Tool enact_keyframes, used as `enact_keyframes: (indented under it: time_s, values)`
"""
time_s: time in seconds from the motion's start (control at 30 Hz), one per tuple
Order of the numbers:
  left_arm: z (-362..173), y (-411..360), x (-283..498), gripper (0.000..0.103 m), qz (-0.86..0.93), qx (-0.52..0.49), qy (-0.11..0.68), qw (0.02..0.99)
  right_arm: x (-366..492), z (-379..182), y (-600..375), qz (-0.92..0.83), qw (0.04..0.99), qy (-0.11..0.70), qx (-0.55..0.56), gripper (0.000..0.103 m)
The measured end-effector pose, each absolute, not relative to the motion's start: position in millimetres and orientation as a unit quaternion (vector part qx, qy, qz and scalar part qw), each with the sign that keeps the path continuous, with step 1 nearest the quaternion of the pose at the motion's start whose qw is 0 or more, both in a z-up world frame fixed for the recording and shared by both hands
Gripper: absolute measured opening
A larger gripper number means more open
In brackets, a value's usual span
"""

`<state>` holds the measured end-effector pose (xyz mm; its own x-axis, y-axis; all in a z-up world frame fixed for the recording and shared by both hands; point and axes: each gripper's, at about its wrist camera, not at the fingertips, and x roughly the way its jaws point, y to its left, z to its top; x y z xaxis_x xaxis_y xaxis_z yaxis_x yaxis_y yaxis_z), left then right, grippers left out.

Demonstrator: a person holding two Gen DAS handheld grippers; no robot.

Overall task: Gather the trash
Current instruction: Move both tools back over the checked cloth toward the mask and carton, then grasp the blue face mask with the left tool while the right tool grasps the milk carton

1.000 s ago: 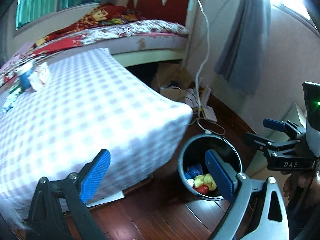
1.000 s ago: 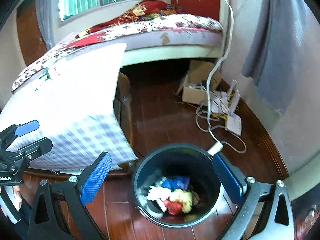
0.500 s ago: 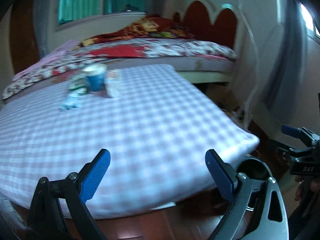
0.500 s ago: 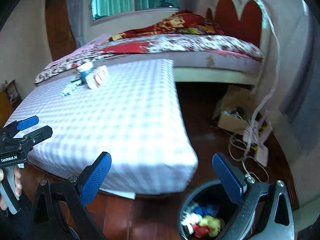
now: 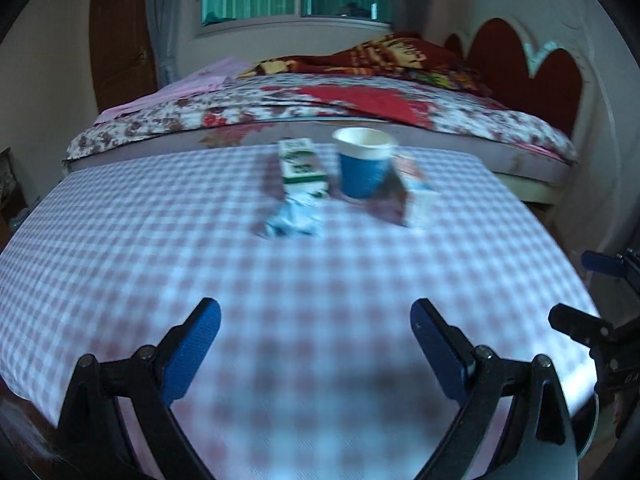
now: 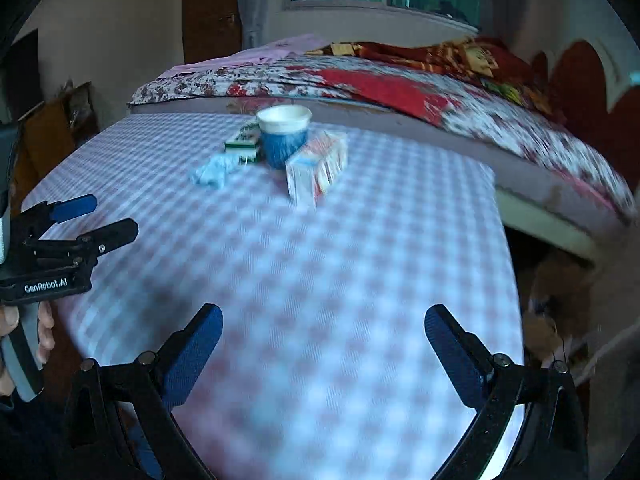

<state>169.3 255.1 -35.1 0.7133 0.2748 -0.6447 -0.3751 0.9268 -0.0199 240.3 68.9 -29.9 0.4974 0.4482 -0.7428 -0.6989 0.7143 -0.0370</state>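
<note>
On the far half of the checked tablecloth [image 5: 320,280] sits a tight cluster of trash, motion-blurred in both views. A blue paper cup [image 5: 365,167] with a white rim stands upright at the centre. Just beside it at 9 o'clock in the left wrist view lies a green-and-white carton [image 5: 302,166]; at that carton's 6 o'clock is a crumpled pale blue wrapper [image 5: 294,222]. At the cup's 4 o'clock lies a white-and-red box [image 5: 412,192], close against the cup.

The left gripper [image 5: 314,334] hovers over the near edge of the table, level and pointed at the cluster from well short of it, its blue-padded jaws spread wide with nothing between them. The right gripper [image 6: 322,340] sits likewise over the near edge, jaws wide and empty, the cluster at its 12 o'clock.

Only the right wrist view shows a hand [image 6: 24,332] gripping the left tool's handle at 9 o'clock, and the cup [image 6: 283,135], box [image 6: 316,166], carton [image 6: 244,142] and wrapper [image 6: 212,172] from a more rightward angle, with cardboard on the floor at 3 o'clock. The left wrist view shows the right tool's fingers at 4 o'clock. Behind the table lies a bed [image 5: 360,116] with a floral cover.
</note>
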Motion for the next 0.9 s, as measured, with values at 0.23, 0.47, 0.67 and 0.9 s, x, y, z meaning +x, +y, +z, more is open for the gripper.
enact_keyframes:
  time_s: [0.23, 0.47, 0.67, 0.9]
  values:
    - [-45.2, 315.9, 227.0, 0.088, 0.188, -0.105, 0.336, 0.917, 308.6, -46.3, 140.7, 0.342, 0.846, 0.377, -0.162, 0.093]
    - [-69.9, 322.5, 279.2, 0.078, 0.166, -0.095, 0.384, 0.903, 360.0, -70.7, 182.9, 0.337, 0.832, 0.419, -0.138, 0.075]
    - [-79.2, 327.3, 298.0, 0.064, 0.16, -0.107, 0.409, 0.892, 374.4, -85.4, 184.0, 0.321, 0.826, 0.448, -0.12, 0.044]
    - [-74.6, 315.0, 279.7, 0.022, 0.106, -0.124, 0.393, 0.905, 372.0, -84.8, 161.9, 0.303, 0.827, 0.458, -0.123, 0.036]
